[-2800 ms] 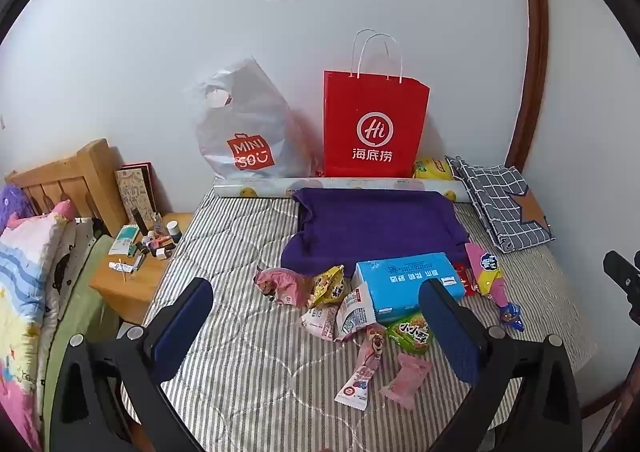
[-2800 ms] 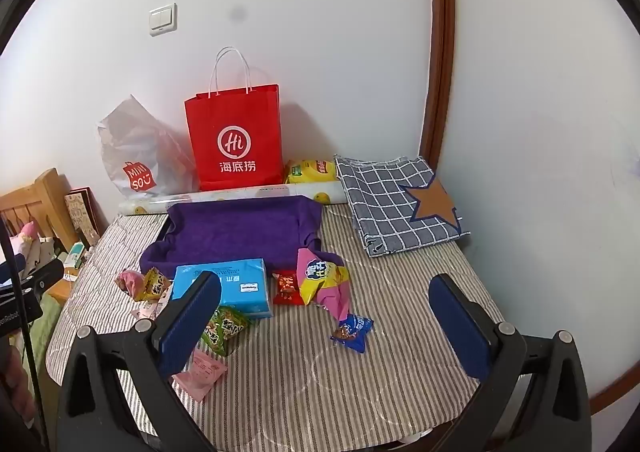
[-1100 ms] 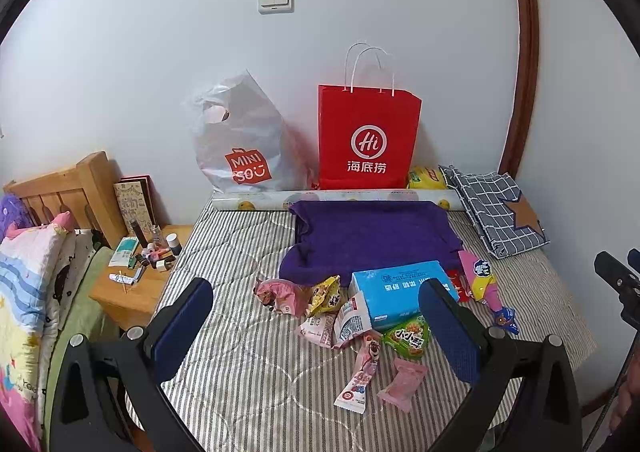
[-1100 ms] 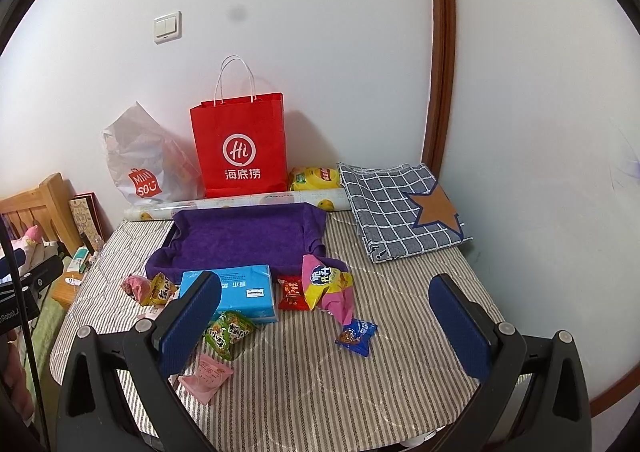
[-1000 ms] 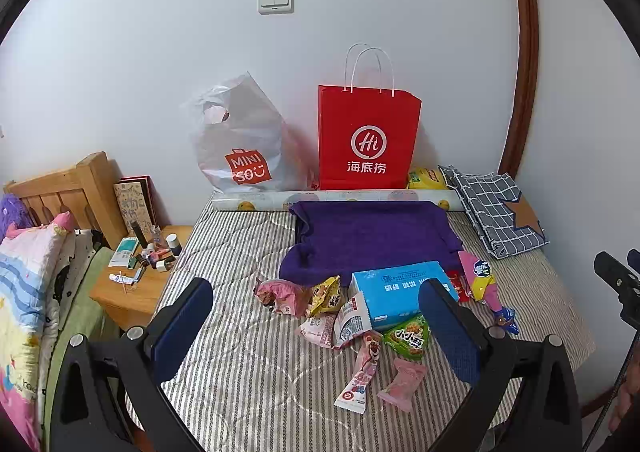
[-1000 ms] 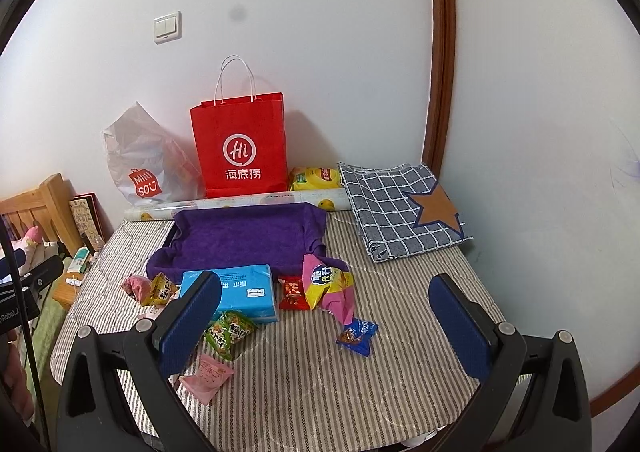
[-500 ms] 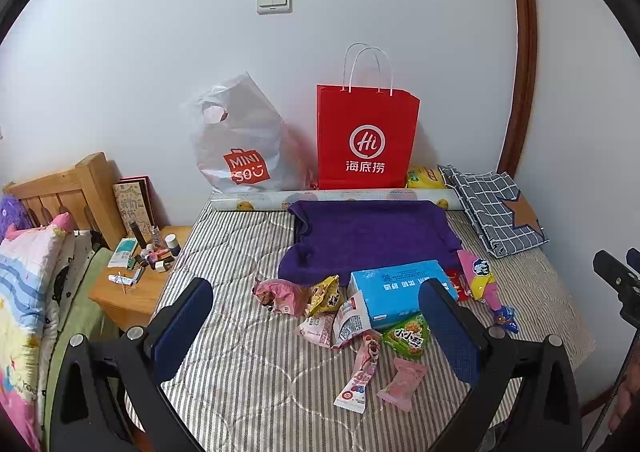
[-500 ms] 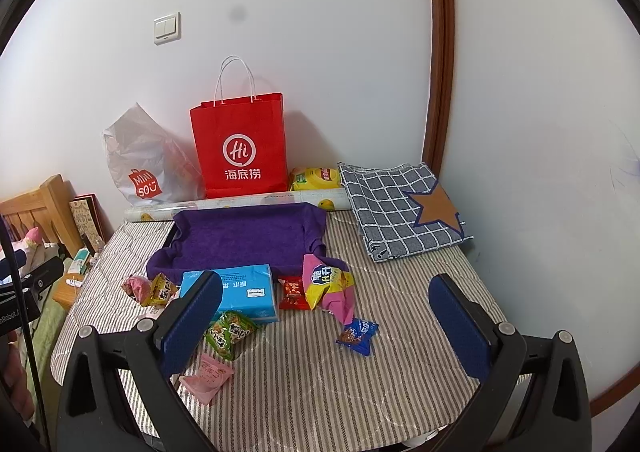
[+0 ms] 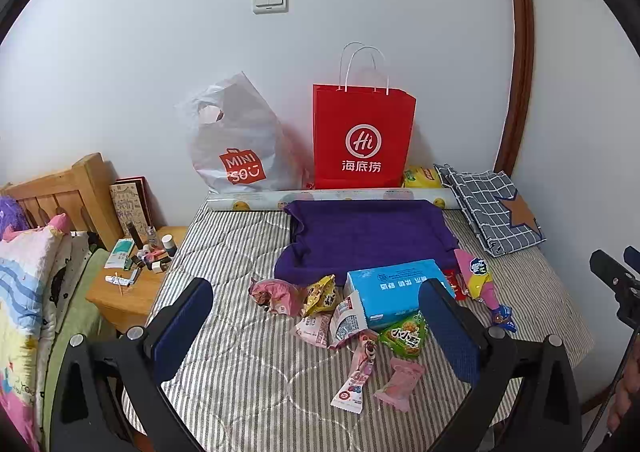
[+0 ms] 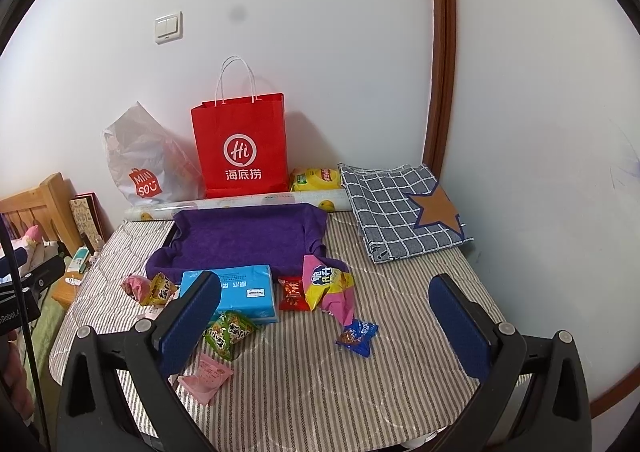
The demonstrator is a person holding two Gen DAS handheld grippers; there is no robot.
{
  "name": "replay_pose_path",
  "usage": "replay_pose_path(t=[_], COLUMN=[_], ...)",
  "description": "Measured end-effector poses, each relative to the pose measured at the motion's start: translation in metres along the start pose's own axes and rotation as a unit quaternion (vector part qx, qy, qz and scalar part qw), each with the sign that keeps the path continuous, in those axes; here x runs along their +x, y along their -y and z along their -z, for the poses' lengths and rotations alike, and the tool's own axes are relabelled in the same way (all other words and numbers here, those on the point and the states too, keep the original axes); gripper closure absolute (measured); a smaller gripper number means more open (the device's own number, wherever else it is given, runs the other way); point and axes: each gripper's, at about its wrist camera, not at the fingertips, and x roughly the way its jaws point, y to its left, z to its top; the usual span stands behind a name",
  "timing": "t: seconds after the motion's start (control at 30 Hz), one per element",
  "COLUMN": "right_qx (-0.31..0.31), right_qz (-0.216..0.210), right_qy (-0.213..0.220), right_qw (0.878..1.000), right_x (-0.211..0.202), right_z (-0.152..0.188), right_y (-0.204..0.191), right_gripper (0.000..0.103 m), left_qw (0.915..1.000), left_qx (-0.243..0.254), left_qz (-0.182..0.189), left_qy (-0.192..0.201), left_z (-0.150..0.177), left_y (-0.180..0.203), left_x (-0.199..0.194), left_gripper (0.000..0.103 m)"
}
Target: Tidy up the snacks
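Little has changed over the last seconds; both views were only slightly re-aimed; the left hand-held gripper and right hand-held gripper remain apart, empty; the snacks lie untouched on the bed; sorting is judged not yet begun.

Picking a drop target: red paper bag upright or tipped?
Upright: the red paper bag stands against the wall, handles up. Contents cannot be seen.
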Motion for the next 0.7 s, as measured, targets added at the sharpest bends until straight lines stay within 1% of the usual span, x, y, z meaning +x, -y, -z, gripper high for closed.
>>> replay_pose_path(t=[0.1, 0.4, 0.53, 0.67, 0.7], right_qx=[0.001, -0.004, -0.005, -0.003, -0.001], right_qz=[-0.005, -0.005, -0.009, -0.006, -0.005], right_qy=[0.000, 0.001, -0.004, -0.022, -0.028], right_qw=[1.000, 1.000, 1.000, 1.000, 1.000], right_x=[0.001, 0.007, 0.020, 0.042, 0.049], right_z=[0.002, 0.005, 0.009, 0.015, 0.017], right_y=[0.001, -0.002, 0.000, 0.005, 0.008], right_gripper=[0.001, 0.001, 0.001, 0.001, 0.003], left_qw=[1.0000, 1.0000, 0.9998, 0.9993, 0.9991], left_qx=[0.000, 0.004, 0.009, 0.002, 0.001], left_qz=[0.005, 0.000, -0.010, -0.014, -0.015], left_qy=[0.000, -0.006, -0.015, -0.034, -0.040], left_z=[0.000, 0.002, 0.005, 0.009, 0.011], left_y=[0.000, -0.002, -0.003, -0.007, -0.008], left_x=[0.001, 0.014, 0.028, 0.050, 0.056], left_gripper=[0.000, 0.000, 0.000, 0.000, 0.000])
